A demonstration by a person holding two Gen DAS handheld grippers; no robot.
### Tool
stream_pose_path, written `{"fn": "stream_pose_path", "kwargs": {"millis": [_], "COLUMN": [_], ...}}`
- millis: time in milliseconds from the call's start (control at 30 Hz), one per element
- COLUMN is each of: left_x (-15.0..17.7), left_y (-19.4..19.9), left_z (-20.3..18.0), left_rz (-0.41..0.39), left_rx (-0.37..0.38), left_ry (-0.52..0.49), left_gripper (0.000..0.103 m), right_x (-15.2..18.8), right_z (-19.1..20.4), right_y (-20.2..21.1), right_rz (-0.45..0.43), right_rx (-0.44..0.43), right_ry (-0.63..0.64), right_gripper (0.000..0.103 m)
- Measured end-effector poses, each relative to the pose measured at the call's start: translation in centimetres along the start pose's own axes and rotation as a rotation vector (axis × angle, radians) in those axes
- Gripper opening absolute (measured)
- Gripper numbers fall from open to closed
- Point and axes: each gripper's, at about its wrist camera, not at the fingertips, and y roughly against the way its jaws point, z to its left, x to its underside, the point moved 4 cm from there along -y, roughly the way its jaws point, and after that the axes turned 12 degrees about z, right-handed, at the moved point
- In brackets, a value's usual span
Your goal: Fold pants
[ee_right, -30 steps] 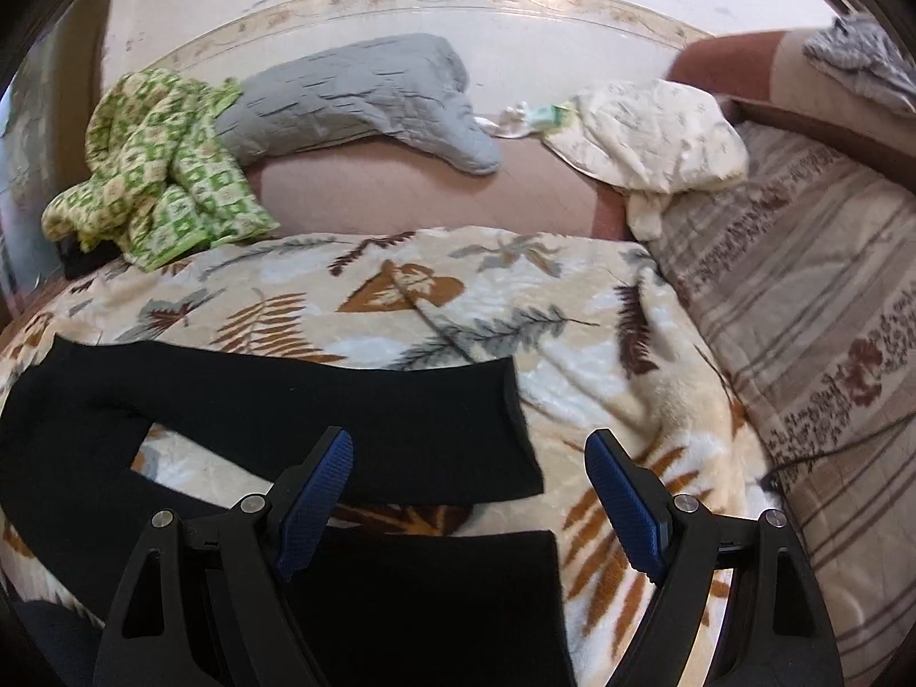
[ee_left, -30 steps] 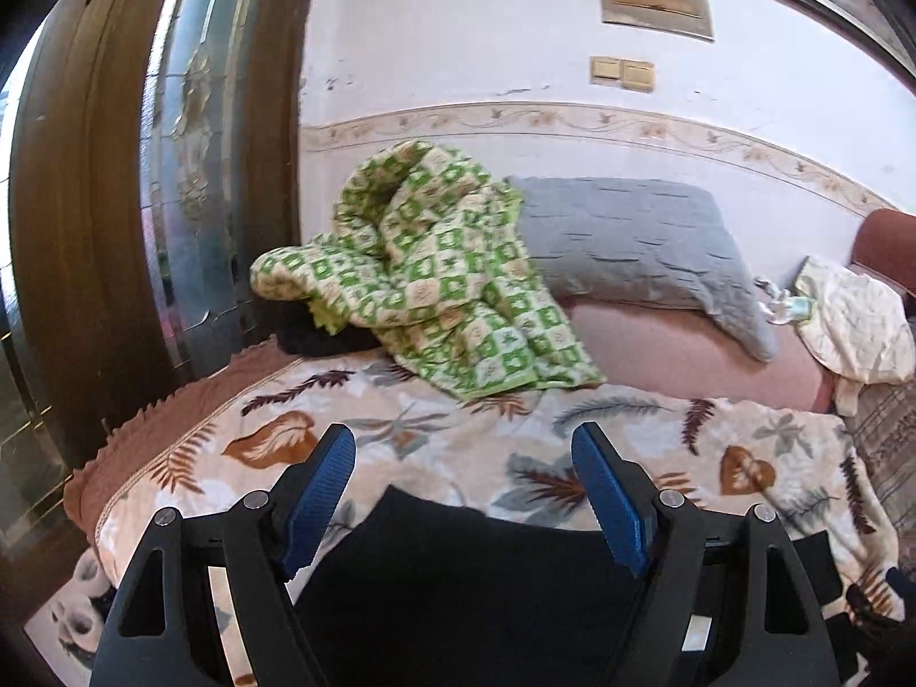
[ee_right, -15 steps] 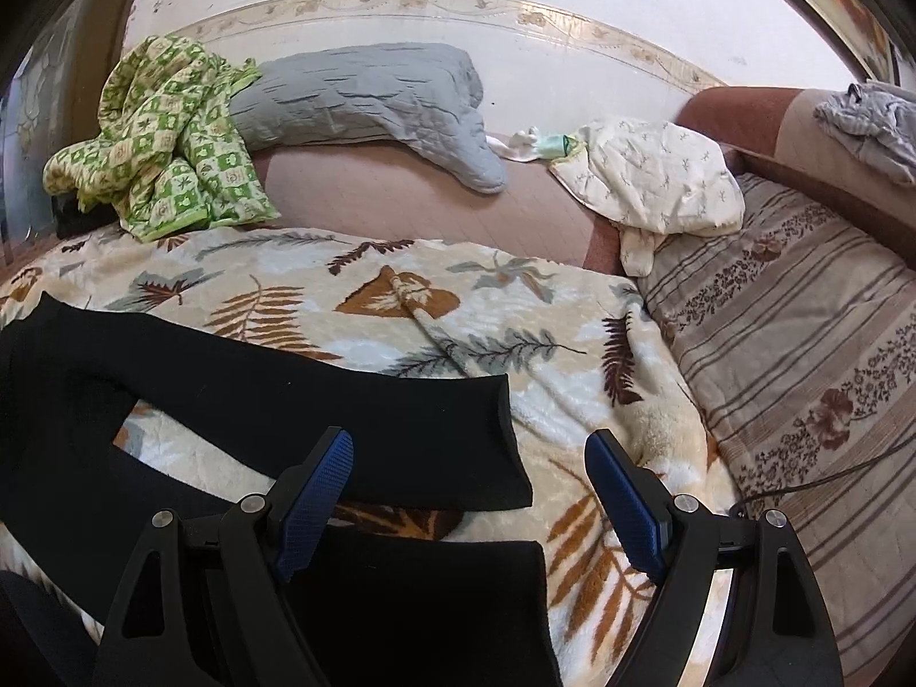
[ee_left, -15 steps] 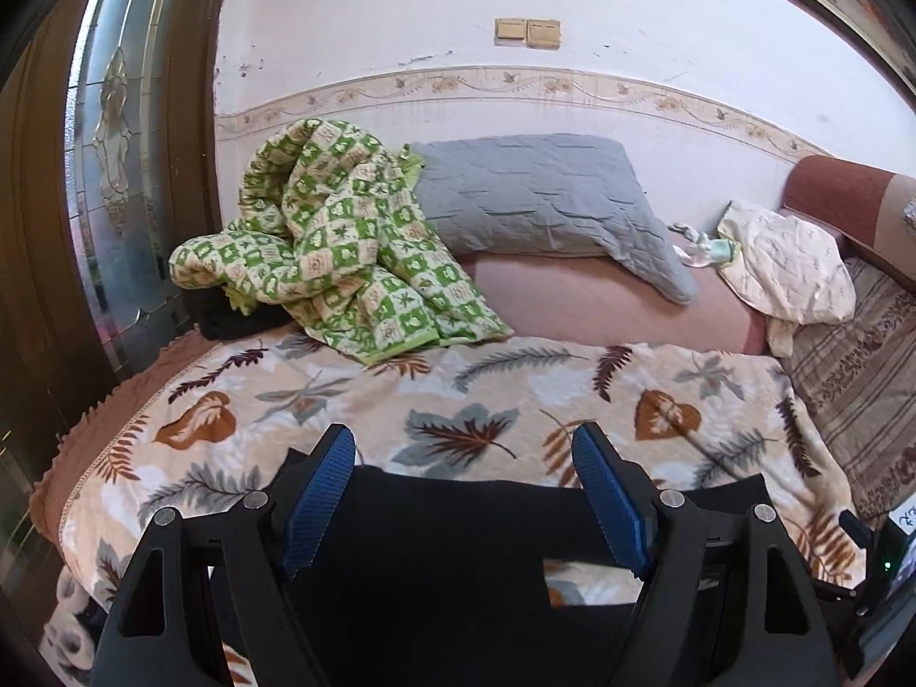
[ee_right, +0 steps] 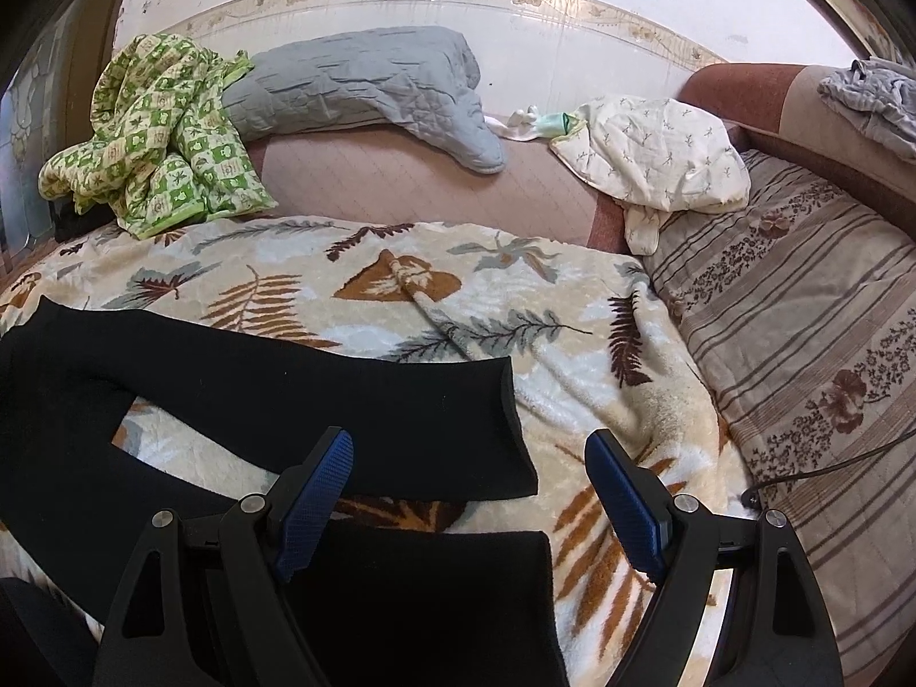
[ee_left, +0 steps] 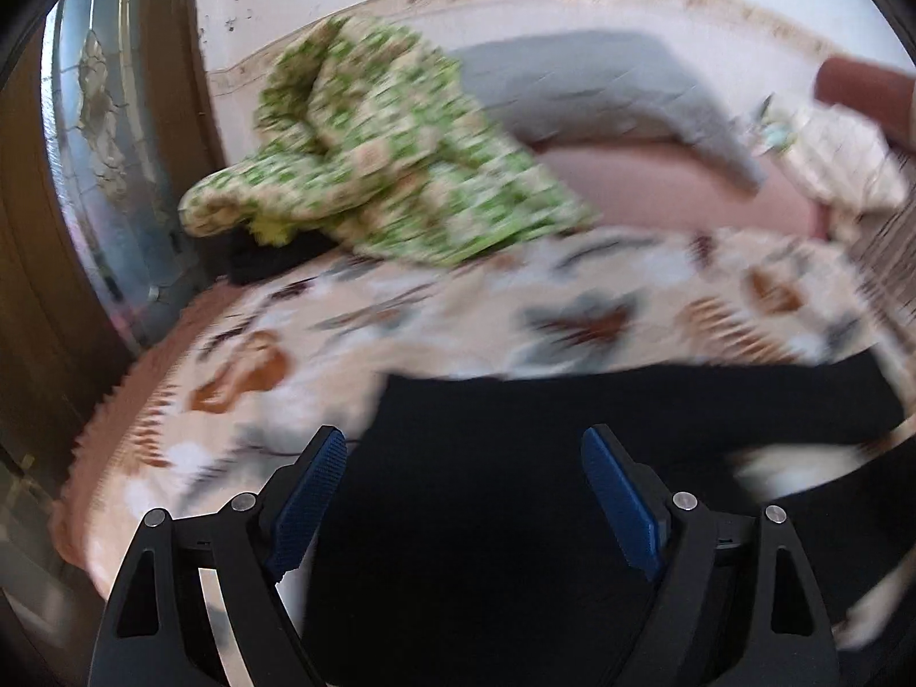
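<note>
On the bed, black pants lie spread, soft and limp. Both grippers, left gripper and right gripper, hover released; grasp leg hems.

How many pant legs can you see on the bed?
2. One pant leg lies farther back across the leafy blanket; the other pant leg lies nearer, under the open right gripper.

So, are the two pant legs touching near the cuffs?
Apart. The right wrist view shows a strip of blanket between the far leg and near leg there.
</note>
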Motion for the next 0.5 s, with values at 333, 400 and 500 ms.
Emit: {"fn": "stream_pose_path", "kwargs": {"millis": [333,400,500], "left_x": [-6.5,-7.9,-9.7], "left_y": [-9.3,-11.0,-13.9], "left_z": [5.7,5.0,3.5], "left_rz": [0.039,0.059,0.087], "left_rx": [0.167,0.205,0.220], "left_ry": [-0.261,-0.293,-0.344], "left_gripper": [0.071,0.068,0.058], "right_x": [0.1,0.1,0.3], "right_z": [-0.3,-0.4,-0.5], "right_y": [-1.0,-1.2,-1.4], "right_rz": [0.033,0.045,0.052], "right_rx": [-0.013,-0.013,-0.011], "right_ry": [-0.022,-0.029,-0.033], "right_gripper": [0.084,0.084,0.084]}}
